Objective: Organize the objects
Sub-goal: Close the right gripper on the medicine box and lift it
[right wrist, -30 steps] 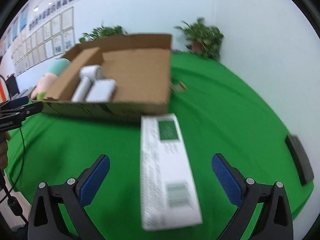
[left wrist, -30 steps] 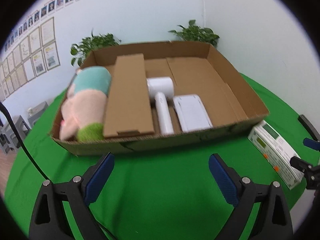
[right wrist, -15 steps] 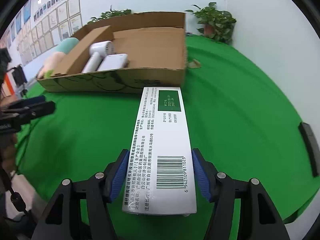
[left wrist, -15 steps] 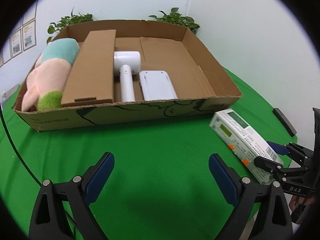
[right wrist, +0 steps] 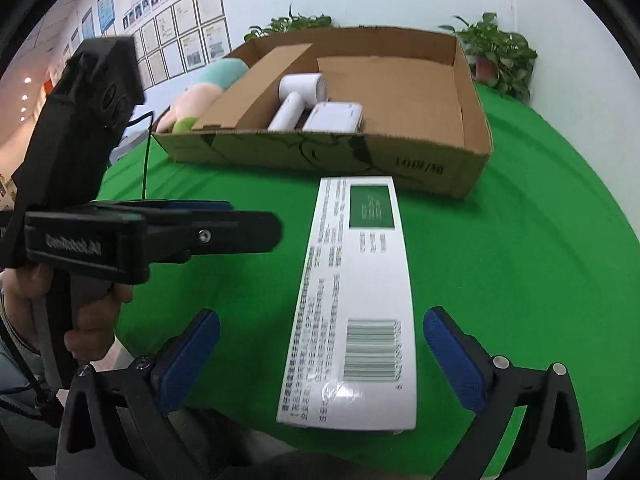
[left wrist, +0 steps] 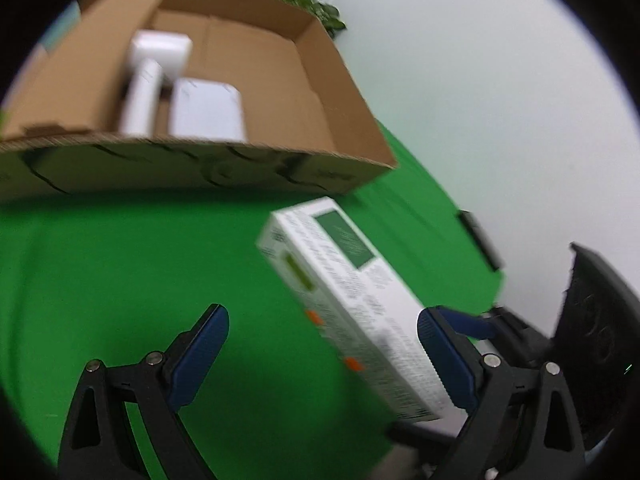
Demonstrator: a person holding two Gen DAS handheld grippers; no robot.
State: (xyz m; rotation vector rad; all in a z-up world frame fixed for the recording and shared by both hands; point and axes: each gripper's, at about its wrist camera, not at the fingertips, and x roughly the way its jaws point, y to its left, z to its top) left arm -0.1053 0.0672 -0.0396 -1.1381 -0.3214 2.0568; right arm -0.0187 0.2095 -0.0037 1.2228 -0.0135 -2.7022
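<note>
- The white carton [right wrist: 352, 300] lies on the green cloth [right wrist: 520, 280] just in front of the cardboard box [right wrist: 320, 152], its long axis pointing at the box.
- The right gripper [right wrist: 320, 360] straddles the carton's near end; its jaws have just been opening, and the pads stand wide and clear of the carton (nothing gripped).
- The left gripper [left wrist: 322, 354] is also spread wide and empty, beside the carton.

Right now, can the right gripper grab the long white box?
Probably yes. The right gripper is open, its jaws just widened, and the long white box lies flat on the green cloth between its pads, untouched. Nothing blocks it; the left gripper sits off to one side.
</note>
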